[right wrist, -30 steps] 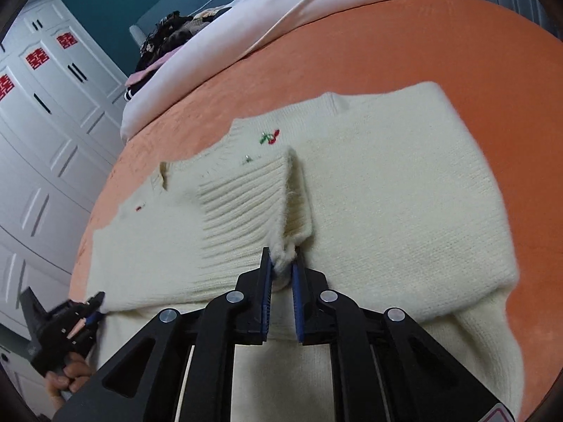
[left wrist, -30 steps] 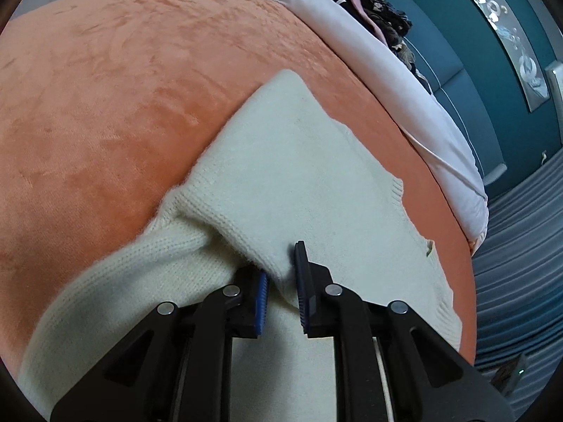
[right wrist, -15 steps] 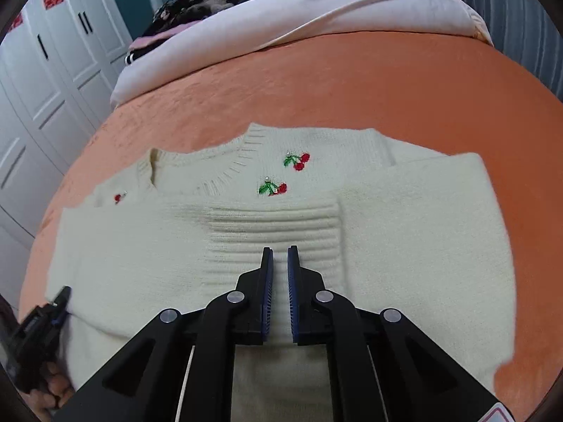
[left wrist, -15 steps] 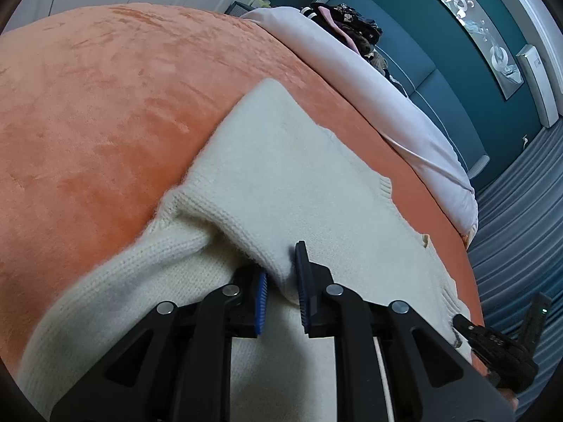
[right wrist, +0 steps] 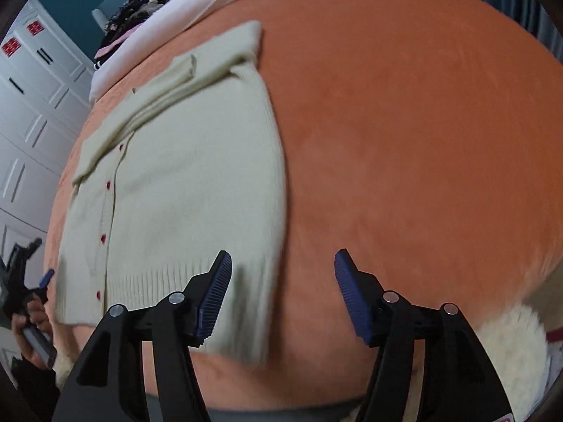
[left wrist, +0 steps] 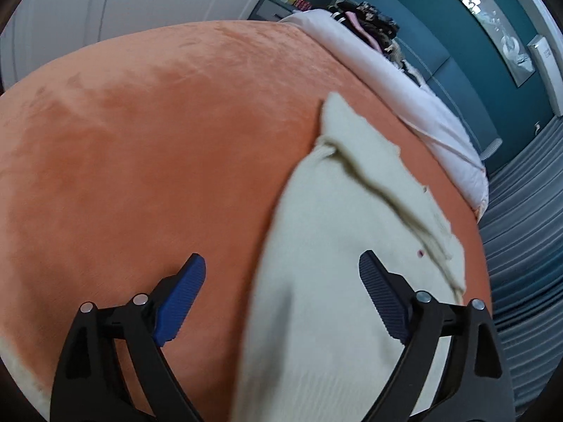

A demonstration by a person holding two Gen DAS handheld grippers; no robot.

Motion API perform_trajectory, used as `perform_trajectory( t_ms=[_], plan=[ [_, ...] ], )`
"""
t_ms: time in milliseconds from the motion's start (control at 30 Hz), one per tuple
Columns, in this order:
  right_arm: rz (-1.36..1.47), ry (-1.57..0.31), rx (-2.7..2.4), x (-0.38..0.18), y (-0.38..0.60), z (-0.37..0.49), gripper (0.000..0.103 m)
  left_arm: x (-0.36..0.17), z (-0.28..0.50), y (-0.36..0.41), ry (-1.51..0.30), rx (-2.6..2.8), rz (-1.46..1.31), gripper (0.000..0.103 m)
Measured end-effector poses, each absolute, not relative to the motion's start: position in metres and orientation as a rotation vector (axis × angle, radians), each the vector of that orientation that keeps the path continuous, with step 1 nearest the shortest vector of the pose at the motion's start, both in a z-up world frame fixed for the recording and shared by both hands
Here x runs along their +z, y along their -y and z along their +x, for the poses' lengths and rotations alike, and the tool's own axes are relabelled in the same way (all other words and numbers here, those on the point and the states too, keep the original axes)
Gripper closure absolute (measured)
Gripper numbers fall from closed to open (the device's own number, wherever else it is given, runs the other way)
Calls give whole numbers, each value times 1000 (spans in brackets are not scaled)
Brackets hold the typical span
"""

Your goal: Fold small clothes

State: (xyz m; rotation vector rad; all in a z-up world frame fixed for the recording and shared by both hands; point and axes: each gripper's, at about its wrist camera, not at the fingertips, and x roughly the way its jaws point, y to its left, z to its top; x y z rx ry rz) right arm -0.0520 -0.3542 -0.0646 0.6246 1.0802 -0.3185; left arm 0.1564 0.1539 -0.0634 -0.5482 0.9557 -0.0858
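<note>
Both tongs are wide open right now and holding nothing. The left tongs [left wrist: 281,277] have just been opening, with the near edge of the cream knitted cardigan [left wrist: 345,246] showing in the gap between the blue ribbed pads but neither pad pressing on it. The right tongs [right wrist: 283,274] have also just been opening; their left pad sits over the ribbed hem corner of the cardigan [right wrist: 183,183], their right pad over bare orange plush bedspread [right wrist: 404,123], nothing pinched.

The cardigan lies flat on the bedspread [left wrist: 140,158]. In the right wrist view its long axis runs from the hem at about 7 o'clock up to the neck end at about 12 o'clock, so it points away from the camera toward the pale pink blanket [right wrist: 183,10] at the far side of the bed. The row of small red buttons runs along that same line near its left edge, and a sleeve is folded across the upper part, slanting from 9 to 12 o'clock. In the left wrist view it fills the right half, stretching from 6 o'clock toward 1 o'clock.

The left tongs [right wrist: 33,288] and the person's hand [right wrist: 35,330] also show at 8 o'clock in the right wrist view, just beside the hem.
</note>
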Motion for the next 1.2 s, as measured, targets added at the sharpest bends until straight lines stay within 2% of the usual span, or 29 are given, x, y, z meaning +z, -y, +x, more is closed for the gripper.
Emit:
perform_trajectory(
  t_ms=[67,167,333,367,400,433,467,500,667,833,1000,1200],
  plan=[
    [681,-1079,-295,-73,345,-72,39,-78,128,-170,-1029,-63,-606,16],
    [693,-1051,-247,-75,327,-74,32,-84,102,-171,-1018,-76,-668,15],
    [803,-1009,-169,-81,315,-53,32,-90,117,-139,-1065,-149,-697,12],
    [822,-992,-161,-82,315,-49,36,-91,120,-135,-1075,-141,-688,14],
    [835,-982,-155,-82,314,-46,42,-90,125,-131,-1089,-131,-672,26],
    [839,-978,-147,-80,313,-41,65,-88,130,-127,-1101,-152,-665,42],
    [837,-981,-131,-78,312,-37,91,-90,136,-123,-1145,-183,-668,80],
    [836,-975,-117,-74,311,-36,93,-91,140,-123,-1187,-197,-687,93],
    [795,-876,-59,-27,315,-46,95,-56,122,-136,-1114,-223,-684,94],
    [746,-891,-18,3,313,-61,95,-29,87,-141,-1108,-269,-631,94],
    [604,-1039,48,18,300,-101,96,-13,33,-150,-1165,-311,-510,94],
    [484,-1259,192,18,264,-180,96,-8,-53,-174,-1330,-358,-404,94]
  ],
)
